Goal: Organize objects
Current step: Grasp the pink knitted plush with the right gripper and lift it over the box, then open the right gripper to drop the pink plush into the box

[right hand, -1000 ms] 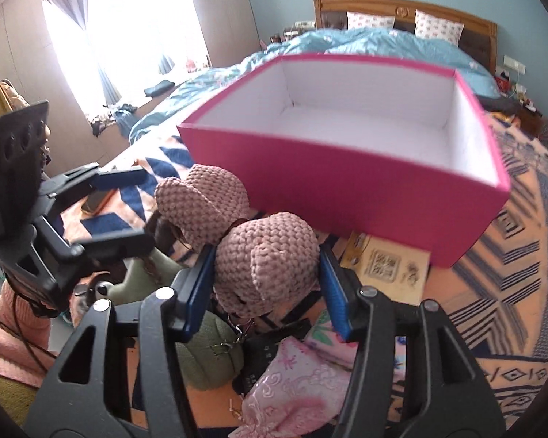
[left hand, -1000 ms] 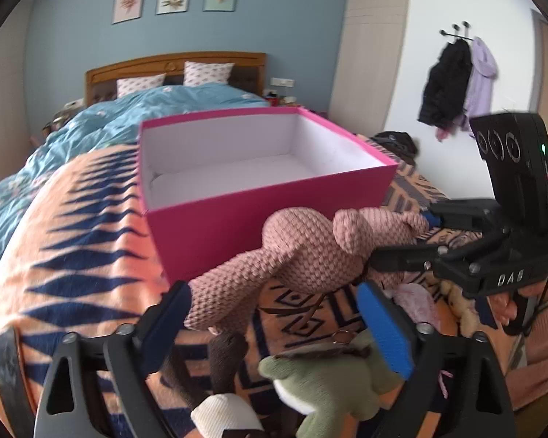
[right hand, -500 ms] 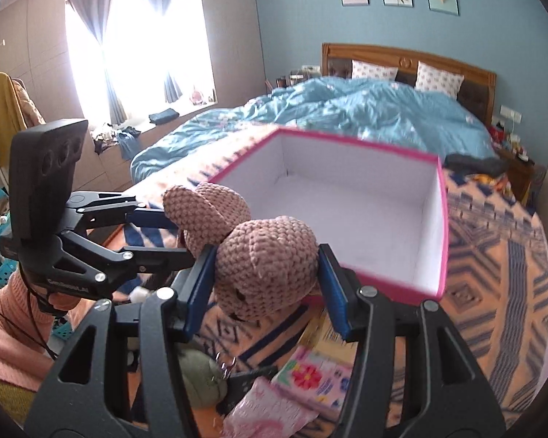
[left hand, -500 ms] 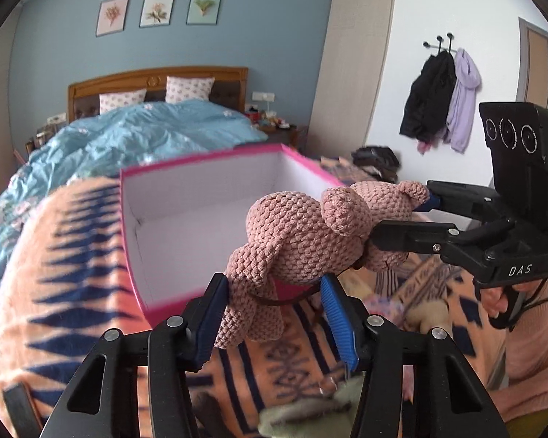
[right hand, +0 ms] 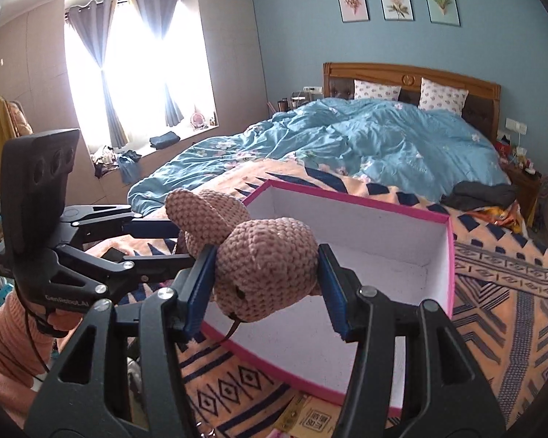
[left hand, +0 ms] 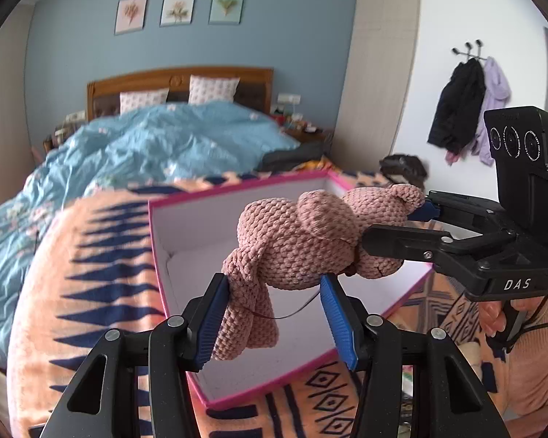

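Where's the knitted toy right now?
The knitted toy is in the air over the open pink box on the bed, held by both: left hand-held gripper on its body, right hand-held gripper on its head.

The crocheted pink bunny (left hand: 303,241) blocks the middle of the pink box (left hand: 186,233) in the left wrist view, so part of the box floor goes unseen. In the right wrist view the toy's head fills the gap between the right gripper (right hand: 266,284) pads, hiding its body. The left gripper (left hand: 274,314) handles run off the bottom edge. Below the box, a printed card (right hand: 316,421) is cropped, its print too small to read. Nightstand clutter (right hand: 518,153) blurs together.
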